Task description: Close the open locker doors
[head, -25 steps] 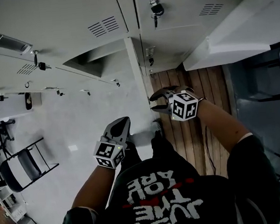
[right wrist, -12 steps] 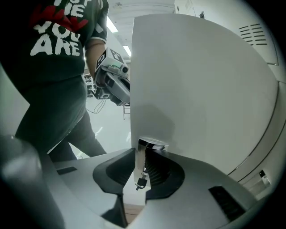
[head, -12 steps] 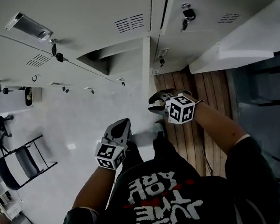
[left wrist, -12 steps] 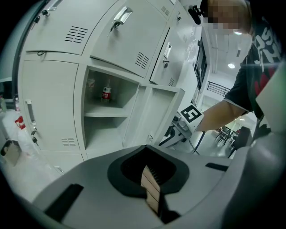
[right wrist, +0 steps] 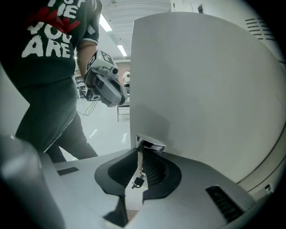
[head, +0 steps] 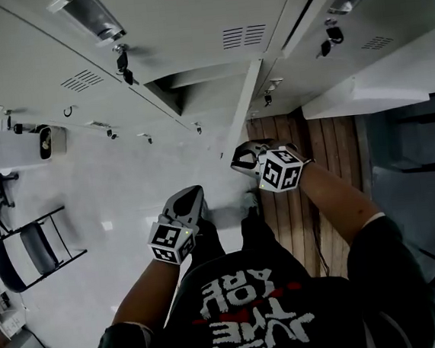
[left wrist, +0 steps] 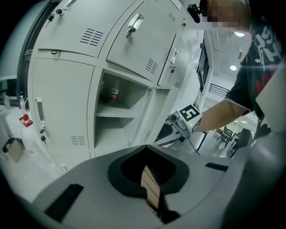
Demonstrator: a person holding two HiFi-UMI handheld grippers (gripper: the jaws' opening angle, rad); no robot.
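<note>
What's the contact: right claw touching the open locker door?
Touching. Right gripper view: the right claw, whose jaws have just been closing, clamps the edge of the locker door from both sides.

Lockers [head: 188,27]: sheet metal, matt pale-grey paint, smooth; door [right wrist: 201,89] same. Floor [head: 112,195]: smooth, semi-gloss (faint reflections). Planks [head: 329,139]: wood, matt, grained. Shirt [head: 253,304]: dark cloth w/ print. Chair [head: 37,249]: metal-tube frame.

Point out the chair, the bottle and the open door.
chair [head: 41,250], head view, on its seat.
bottle [left wrist: 115,95], left gripper view, on its label.
door [right wrist: 201,89], right gripper view, on its flat face.
</note>
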